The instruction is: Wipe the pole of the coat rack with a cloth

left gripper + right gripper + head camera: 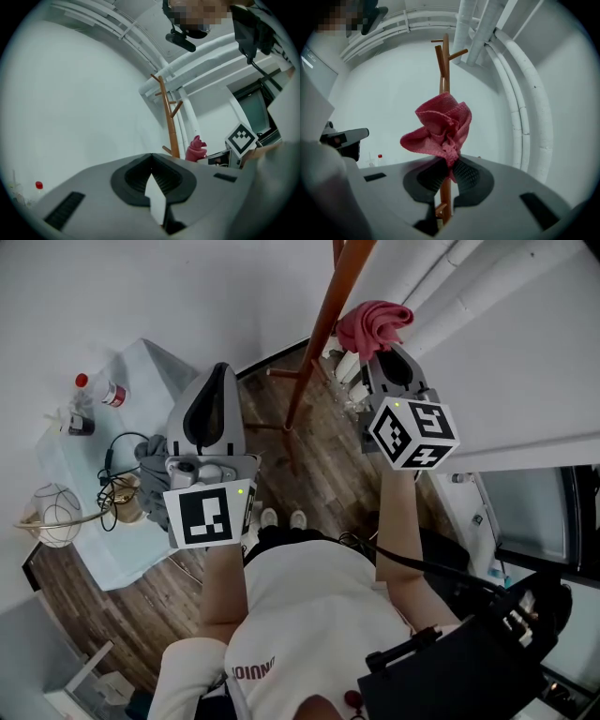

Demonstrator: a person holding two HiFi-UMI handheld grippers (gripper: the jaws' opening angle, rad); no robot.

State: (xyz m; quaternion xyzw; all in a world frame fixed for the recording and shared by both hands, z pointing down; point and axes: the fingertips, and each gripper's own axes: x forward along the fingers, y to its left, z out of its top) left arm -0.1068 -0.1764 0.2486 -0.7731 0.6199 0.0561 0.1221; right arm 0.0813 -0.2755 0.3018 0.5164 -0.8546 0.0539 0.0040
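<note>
- Table [58,486], far left: partly cut by frame edge. Red-capped bottle [99,391] and cable tangle [118,476] on it; other small items too blurred to ID.
- Left gripper [218,373]: held up on a raised forearm, left of the rack and well apart from it. Jaws seen closed tip to tip in left gripper view, nothing between them.
- Coat rack pole [317,341]: brown wood, tilted in head view, top cut off by upper edge. In right gripper view the mid section is hidden behind the cloth.
- Cloth [373,322]: pink, bunched, just right of the pole. Contact w/ pole can't be told.
- Right gripper [449,165]: forearm raised, gripper pointed at the pole. Jaws clamped on the cloth's lower fold; remainder of cloth stands up above the tips.
</note>
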